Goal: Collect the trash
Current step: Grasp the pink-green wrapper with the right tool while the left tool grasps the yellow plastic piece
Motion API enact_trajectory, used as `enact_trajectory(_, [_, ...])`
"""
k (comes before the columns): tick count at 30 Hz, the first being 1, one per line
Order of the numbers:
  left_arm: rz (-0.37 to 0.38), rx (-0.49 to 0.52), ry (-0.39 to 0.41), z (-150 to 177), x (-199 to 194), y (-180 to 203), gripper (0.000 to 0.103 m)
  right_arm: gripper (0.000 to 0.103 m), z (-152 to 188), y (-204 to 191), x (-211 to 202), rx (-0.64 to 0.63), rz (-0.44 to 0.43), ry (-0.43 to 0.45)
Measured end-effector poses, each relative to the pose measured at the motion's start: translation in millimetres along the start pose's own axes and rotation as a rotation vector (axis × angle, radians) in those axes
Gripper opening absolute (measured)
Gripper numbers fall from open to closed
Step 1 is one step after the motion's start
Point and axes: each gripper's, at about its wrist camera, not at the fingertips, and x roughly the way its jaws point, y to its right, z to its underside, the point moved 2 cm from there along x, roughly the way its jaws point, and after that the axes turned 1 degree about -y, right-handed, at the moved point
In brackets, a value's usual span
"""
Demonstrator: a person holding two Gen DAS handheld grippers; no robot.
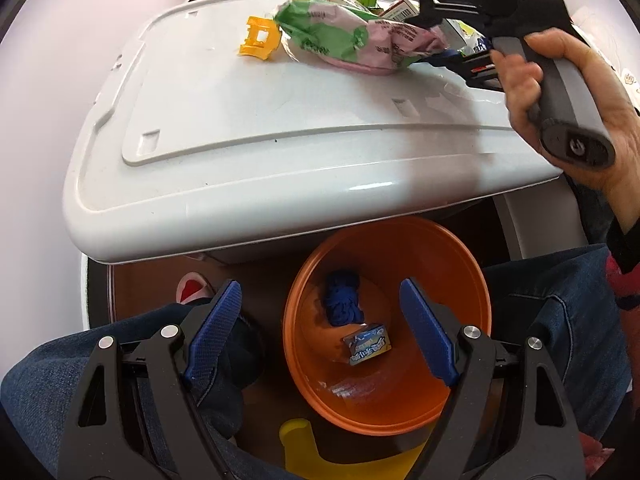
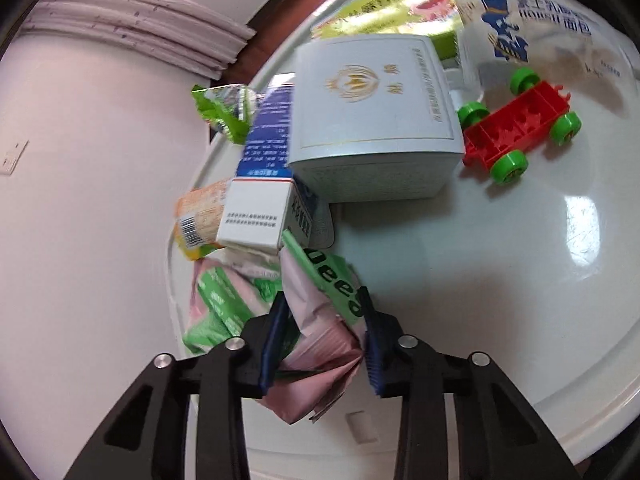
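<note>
My right gripper [image 2: 322, 328] is shut on a pink and green crumpled wrapper [image 2: 320, 320] lying on the white lid [image 2: 480, 280]; the wrapper also shows in the left wrist view [image 1: 340, 40], with the right gripper [image 1: 460, 56] at its right end. My left gripper [image 1: 320, 316] is open and empty, hovering above an orange bin [image 1: 460, 272] that holds a blue wad [image 1: 342, 300] and a small blue carton [image 1: 366, 344].
Behind the wrapper lie a silver box [image 2: 376, 116], a blue and white box [image 2: 264, 184], an orange packet [image 2: 196, 216], a clear bread bag [image 2: 540, 32] and a red toy car [image 2: 520, 128]. A yellow plastic piece [image 1: 258, 38] sits on the lid. My jeans-clad knees flank the bin.
</note>
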Motion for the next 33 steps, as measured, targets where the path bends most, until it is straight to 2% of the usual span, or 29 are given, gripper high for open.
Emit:
enact_trajectory(9, [-0.002,-0.013,0.001,-2,1,-3,0.079,0.025,19,-14,-61,-0.178,-0.043,0.078])
enact_trajectory(13, [-0.01,-0.026,0.009,-7,-2,-7,0.079,0.024,27,-22,-98,-0.31,-0.026,0.138])
enact_trajectory(16, [-0.016,-0.052,0.031,-24,-4,-15,0.079,0.024,37,-20,-138,-0.403,0.003,0.21])
enact_trajectory(22, [-0.027,-0.072,0.122,-93,5,-23,0.079,0.024,51,8,-210,-0.461,0.05,0.324])
enact_trajectory(25, [0.002,-0.078,0.147,-143,26,-23,0.079,0.024,59,17,-223,-0.451,0.059,0.343])
enact_trajectory(30, [-0.072,-0.08,0.176,-192,60,-16,0.079,0.024,70,26,-232,-0.437,0.058,0.358])
enact_trajectory(33, [-0.123,-0.077,0.151,-209,82,-10,0.079,0.024,77,27,-232,-0.437,0.059,0.351])
